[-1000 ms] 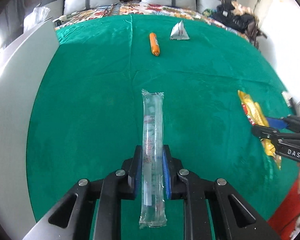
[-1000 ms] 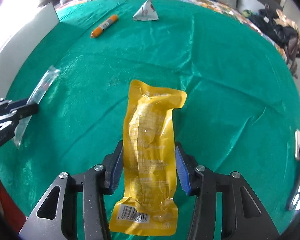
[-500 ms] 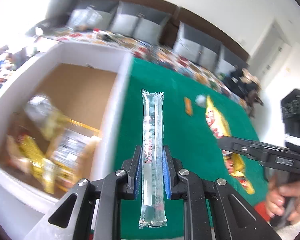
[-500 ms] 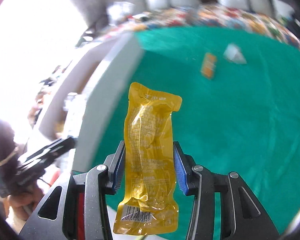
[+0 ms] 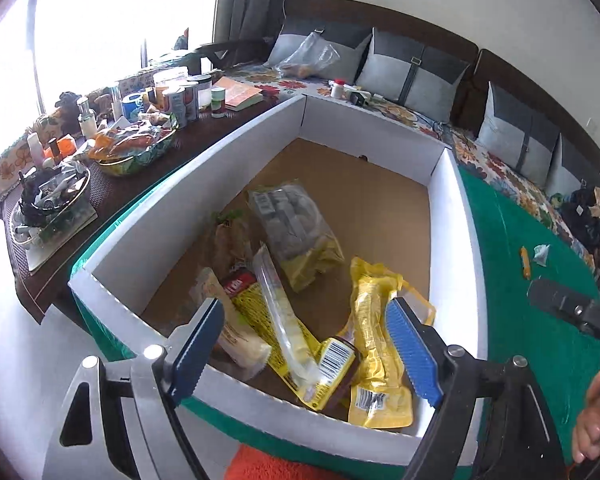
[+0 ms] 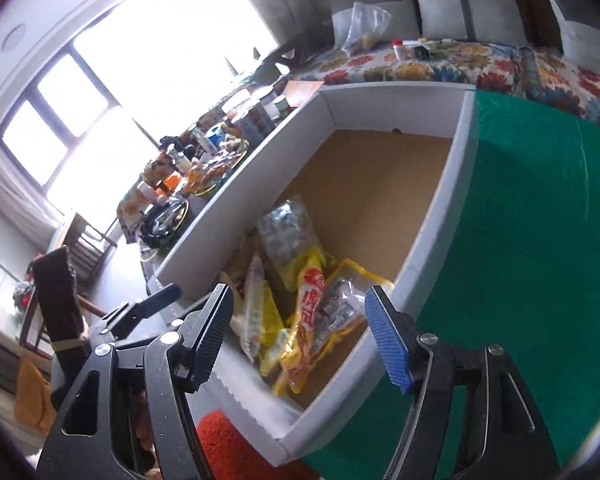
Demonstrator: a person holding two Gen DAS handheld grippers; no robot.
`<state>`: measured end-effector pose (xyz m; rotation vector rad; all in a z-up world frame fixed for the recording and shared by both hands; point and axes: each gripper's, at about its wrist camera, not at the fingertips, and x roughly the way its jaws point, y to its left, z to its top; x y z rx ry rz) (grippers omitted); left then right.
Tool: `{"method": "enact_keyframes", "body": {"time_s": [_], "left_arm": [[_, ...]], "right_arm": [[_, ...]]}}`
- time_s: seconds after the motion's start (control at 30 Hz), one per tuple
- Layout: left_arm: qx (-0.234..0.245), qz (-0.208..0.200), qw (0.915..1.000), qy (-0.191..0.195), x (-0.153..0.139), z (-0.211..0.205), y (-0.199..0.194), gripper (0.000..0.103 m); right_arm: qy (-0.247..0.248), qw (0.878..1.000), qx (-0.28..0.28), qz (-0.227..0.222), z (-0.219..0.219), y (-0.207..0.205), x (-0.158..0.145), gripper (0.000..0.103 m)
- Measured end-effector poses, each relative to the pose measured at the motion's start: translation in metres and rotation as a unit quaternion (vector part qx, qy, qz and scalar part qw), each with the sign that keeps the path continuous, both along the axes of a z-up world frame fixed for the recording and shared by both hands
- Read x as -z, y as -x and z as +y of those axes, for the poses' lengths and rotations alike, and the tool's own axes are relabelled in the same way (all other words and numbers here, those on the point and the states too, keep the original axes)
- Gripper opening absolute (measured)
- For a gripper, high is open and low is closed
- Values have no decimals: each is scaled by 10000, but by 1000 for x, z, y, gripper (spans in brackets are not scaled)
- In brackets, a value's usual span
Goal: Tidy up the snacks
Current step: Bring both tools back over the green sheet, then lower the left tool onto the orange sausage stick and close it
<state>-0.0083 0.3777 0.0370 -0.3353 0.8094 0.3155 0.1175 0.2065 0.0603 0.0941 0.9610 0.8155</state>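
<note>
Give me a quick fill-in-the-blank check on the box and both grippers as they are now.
1. Both grippers hang over the white ____, jaws opening.
2. Nothing sits between the left gripper's ____.
3. The orange stick lies on the ____ cloth.
4. The yellow pouch lies ____ the box.

Missing: box; jaws; green; inside

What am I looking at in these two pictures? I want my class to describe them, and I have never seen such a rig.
No robot here: a person holds a two-finger gripper in each hand, and each carries a wide-angle camera looking along its fingers. One picture comes from the left gripper, the other from the right gripper. Both hang over a white cardboard box on a green cloth. The jaws of both are opening and grip nothing. In the box lie snack packets, among them a clear tube packet and a yellow packet. An orange stick snack and a small grey sachet lie on the cloth.
</note>
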Motion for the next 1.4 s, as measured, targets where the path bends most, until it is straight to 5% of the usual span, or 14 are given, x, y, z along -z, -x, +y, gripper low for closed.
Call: {"method": "enact_keyframes", "body": {"time_s": [0.13, 0.23, 0.3, 0.4, 0.57, 0.73, 1.0, 1.07, 1.4], "left_arm": [[372, -204, 9991, 95, -13, -42, -9, 82], [938, -392, 9948, 5, -31, -92, -17, 85], [1424, -514, 9885, -47, -38, -135, -25, 95], [1969, -559, 9788, -83, -30, -190, -40, 103], [2710, 255, 9622, 76, 37, -279, -80, 103], [2930, 670, 9537, -87, 85, -329, -115, 103], [2535, 839, 9628, -406, 123, -358, -171, 102], [2533, 689, 9620, -755, 126, -364, -172, 103], [2567, 594, 9619, -725, 128, -363, -172, 103]], "right_arm": [[955, 9917, 656, -560, -99, -9, 40, 76], [2126, 9659, 1241, -807, -187, -17, 85, 75], [2622, 9473, 1627, -860, -245, -15, 102, 75], [2904, 9262, 2192, -992, -323, -6, 109, 75], [2918, 9055, 2952, -885, -401, -1, 119, 76], [2327, 9125, 3322, -541, -417, -5, 120, 85], [2162, 9142, 3408, -372, -421, -4, 123, 95], [2157, 9143, 3408, -372, -418, -4, 123, 95], [2118, 9153, 3408, -356, -434, 7, 130, 98]]}}
